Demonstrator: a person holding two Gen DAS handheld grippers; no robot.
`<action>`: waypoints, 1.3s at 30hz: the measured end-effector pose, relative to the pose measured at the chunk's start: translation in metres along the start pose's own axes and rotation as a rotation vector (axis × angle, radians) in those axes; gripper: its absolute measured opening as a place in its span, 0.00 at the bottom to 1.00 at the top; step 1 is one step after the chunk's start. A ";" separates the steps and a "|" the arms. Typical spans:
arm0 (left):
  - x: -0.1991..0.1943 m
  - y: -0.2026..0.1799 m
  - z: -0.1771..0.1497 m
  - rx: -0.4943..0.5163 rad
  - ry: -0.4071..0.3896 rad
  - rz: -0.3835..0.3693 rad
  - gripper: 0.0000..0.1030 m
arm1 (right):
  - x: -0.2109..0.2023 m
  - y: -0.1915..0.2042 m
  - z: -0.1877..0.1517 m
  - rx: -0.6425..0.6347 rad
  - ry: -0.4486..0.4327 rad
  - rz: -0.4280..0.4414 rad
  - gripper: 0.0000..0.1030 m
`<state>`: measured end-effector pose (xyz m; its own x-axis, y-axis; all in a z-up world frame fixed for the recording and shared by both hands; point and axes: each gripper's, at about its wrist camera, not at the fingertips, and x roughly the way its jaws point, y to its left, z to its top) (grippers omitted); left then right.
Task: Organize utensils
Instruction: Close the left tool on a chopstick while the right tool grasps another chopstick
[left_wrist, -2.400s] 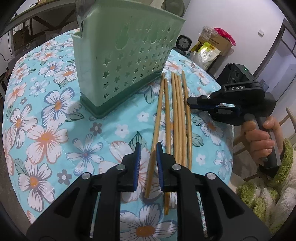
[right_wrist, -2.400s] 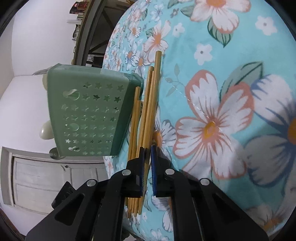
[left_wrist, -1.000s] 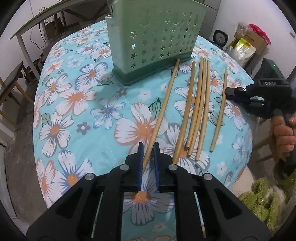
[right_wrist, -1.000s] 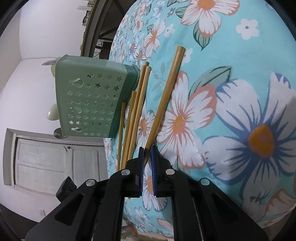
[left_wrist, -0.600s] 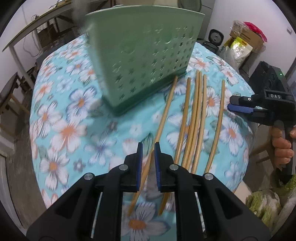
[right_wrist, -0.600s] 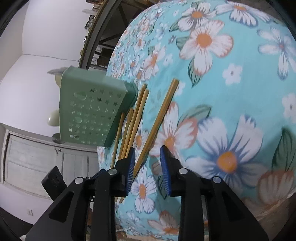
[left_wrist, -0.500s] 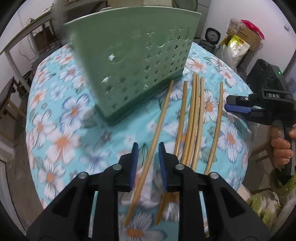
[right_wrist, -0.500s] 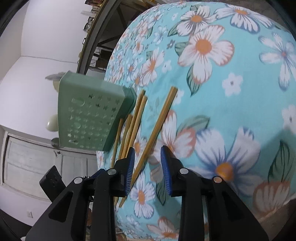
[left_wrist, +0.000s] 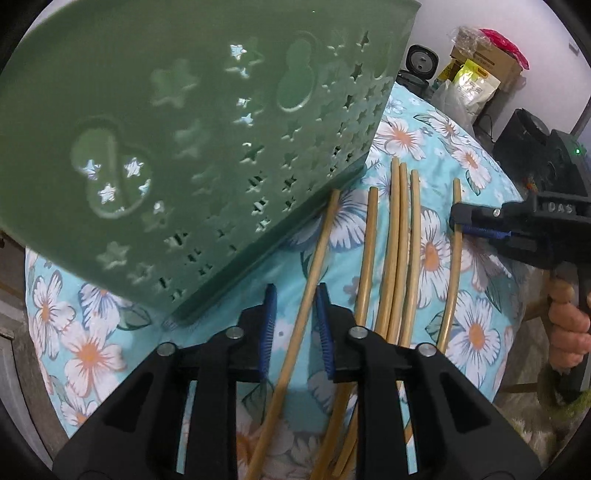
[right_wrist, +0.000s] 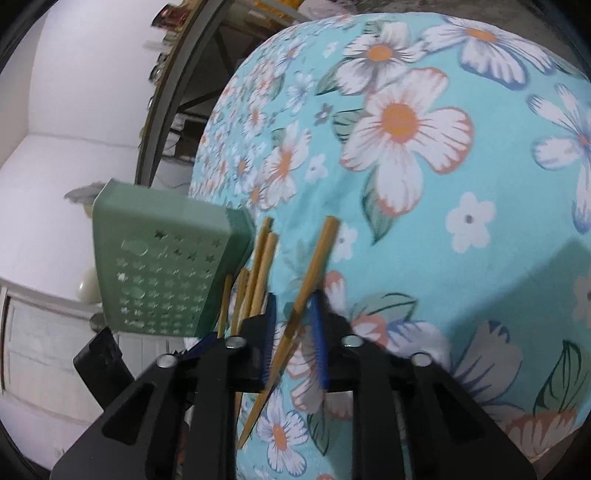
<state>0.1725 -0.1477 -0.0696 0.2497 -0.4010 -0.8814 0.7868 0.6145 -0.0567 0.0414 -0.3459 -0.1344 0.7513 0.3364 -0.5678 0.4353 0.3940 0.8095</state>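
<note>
Floral tablecloth (left_wrist: 476, 332), chopsticks beside green holder (left_wrist: 192, 140).
Both grippers closing, pads not pressing: left gripper (left_wrist: 294, 325) straddles leftmost chopstick (left_wrist: 314, 266); only the right view shows right gripper (right_wrist: 291, 332) straddling the rightmost (right_wrist: 314, 266).

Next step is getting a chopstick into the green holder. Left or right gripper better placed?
Probably left. The left gripper is closing around the chopstick nearest the green holder. The right gripper is closing on the outermost chopstick, farther from the holder.

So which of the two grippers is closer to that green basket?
The left. The left gripper sits just below the green basket, its closing jaws straddling a chopstick; the right gripper is beyond the outermost chopstick.
</note>
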 end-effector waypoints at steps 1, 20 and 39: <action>0.001 -0.001 0.000 -0.003 0.000 -0.004 0.11 | 0.000 -0.003 -0.001 0.010 -0.007 0.013 0.11; 0.001 -0.012 0.000 0.002 0.000 0.057 0.11 | -0.009 -0.008 0.001 0.022 0.035 0.011 0.13; -0.002 -0.021 -0.001 0.003 -0.031 0.078 0.09 | -0.013 -0.014 0.004 0.039 0.018 0.076 0.09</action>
<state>0.1552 -0.1590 -0.0673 0.3281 -0.3726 -0.8681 0.7659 0.6428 0.0135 0.0276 -0.3589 -0.1373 0.7739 0.3796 -0.5070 0.3969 0.3331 0.8553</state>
